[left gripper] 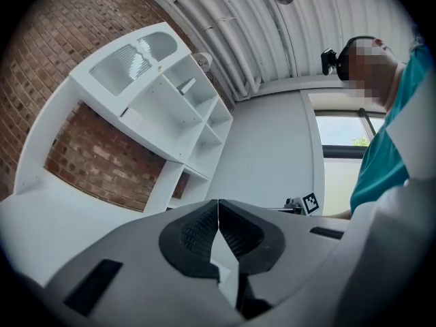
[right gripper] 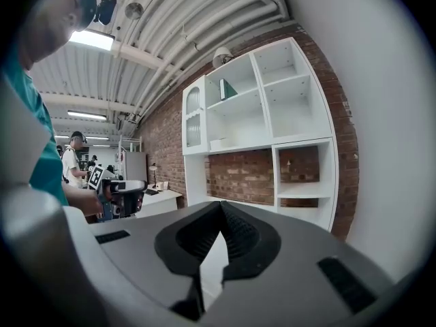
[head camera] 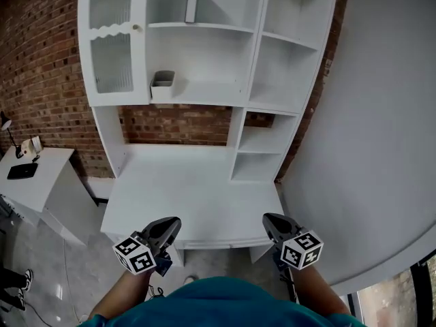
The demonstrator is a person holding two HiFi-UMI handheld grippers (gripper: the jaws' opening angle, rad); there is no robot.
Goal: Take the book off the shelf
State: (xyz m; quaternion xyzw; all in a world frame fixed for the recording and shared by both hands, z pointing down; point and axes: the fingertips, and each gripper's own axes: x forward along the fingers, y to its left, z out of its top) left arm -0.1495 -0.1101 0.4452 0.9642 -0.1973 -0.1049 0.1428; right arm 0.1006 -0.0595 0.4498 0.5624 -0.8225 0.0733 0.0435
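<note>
Left claw (left gripper: 218,206) and right claw (right gripper: 220,208) pressed together (empty); desk (head camera: 191,189) stands before shelved book (head camera: 193,0)

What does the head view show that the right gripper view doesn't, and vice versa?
Head view only: the marker cube on the right claw, and a window at lower right. Right gripper view only: ceiling pipes, a lit ceiling light, and its pads shut together, empty. Both: the white shelf unit, the book standing on its top shelf, the brick wall, the left claw.
</note>
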